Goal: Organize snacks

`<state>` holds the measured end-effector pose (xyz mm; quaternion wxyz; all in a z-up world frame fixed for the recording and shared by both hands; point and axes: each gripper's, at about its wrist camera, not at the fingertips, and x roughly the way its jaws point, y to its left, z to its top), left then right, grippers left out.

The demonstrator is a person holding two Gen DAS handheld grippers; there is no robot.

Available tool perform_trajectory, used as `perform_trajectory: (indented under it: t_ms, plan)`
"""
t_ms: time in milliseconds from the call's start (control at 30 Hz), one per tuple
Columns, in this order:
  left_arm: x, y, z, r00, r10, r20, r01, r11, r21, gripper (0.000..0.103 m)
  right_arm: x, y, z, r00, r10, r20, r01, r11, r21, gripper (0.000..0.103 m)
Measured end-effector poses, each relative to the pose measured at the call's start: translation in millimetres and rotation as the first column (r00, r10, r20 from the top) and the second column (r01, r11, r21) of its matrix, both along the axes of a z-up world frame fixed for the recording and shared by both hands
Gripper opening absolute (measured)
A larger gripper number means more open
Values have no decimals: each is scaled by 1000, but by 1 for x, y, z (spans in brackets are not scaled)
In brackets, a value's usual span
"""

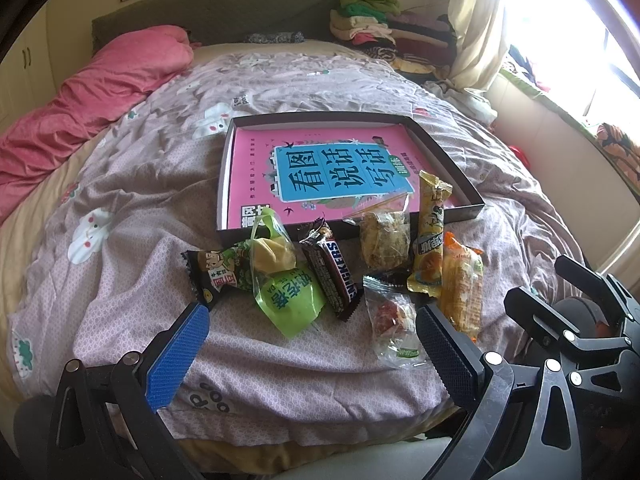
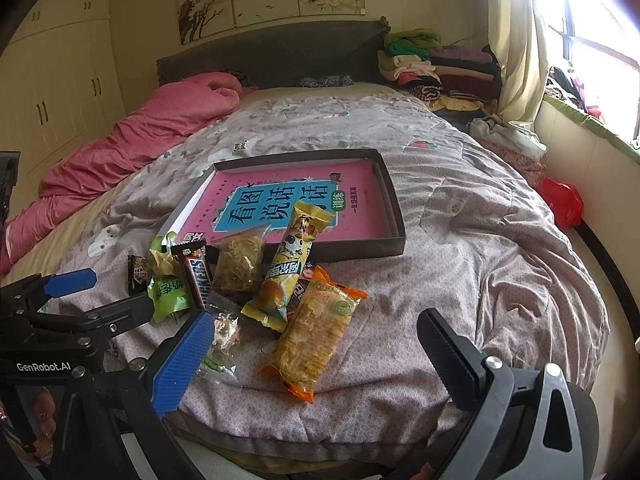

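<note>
Several wrapped snacks lie on the bed in front of a shallow dark box [image 1: 464,168] [image 2: 394,216] with a pink book inside. Among them are a Snickers bar [image 1: 330,276] [image 2: 198,278], a green packet [image 1: 286,296] [image 2: 168,294], a yellow packet [image 1: 430,240] [image 2: 290,260] leaning on the box rim, an orange packet [image 1: 460,292] [image 2: 316,336], a clear bag of red candy [image 1: 394,326] and a clear bag of brown pastry [image 1: 384,240] [image 2: 240,262]. My left gripper [image 1: 312,320] is open just before the snacks. My right gripper [image 2: 316,330] is open around the orange packet's near end, apart from it.
A pink quilt [image 1: 92,92] [image 2: 140,140] lies along the bed's left side. Folded clothes [image 1: 384,28] [image 2: 436,68] are stacked at the headboard's right. A window and curtain are to the right. A red bag [image 2: 562,200] sits beside the bed.
</note>
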<state>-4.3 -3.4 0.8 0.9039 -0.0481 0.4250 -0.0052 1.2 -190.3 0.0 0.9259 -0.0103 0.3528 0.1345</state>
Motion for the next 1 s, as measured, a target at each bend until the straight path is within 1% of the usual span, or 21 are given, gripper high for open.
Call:
perform_trajectory:
  t_ms: [233, 467, 900, 1000]
  plan:
    - [0, 0, -1, 1000, 1, -2, -1, 1000, -2, 103, 2, 0, -2, 1000, -5, -7, 5, 1000, 3, 102]
    - [1, 6, -6, 1000, 14, -18, -14, 1000, -16, 103, 7, -3, -7, 999, -20, -40, 21, 1000, 16, 102]
    - [13, 37, -17, 994, 77, -74, -83, 994, -76, 103, 15, -1, -17, 996, -7, -93, 11, 999, 43, 102]
    - [16, 47, -23, 991, 89, -98, -100, 989, -111, 103, 16, -2, -20, 994, -8, -105, 13, 999, 49, 102]
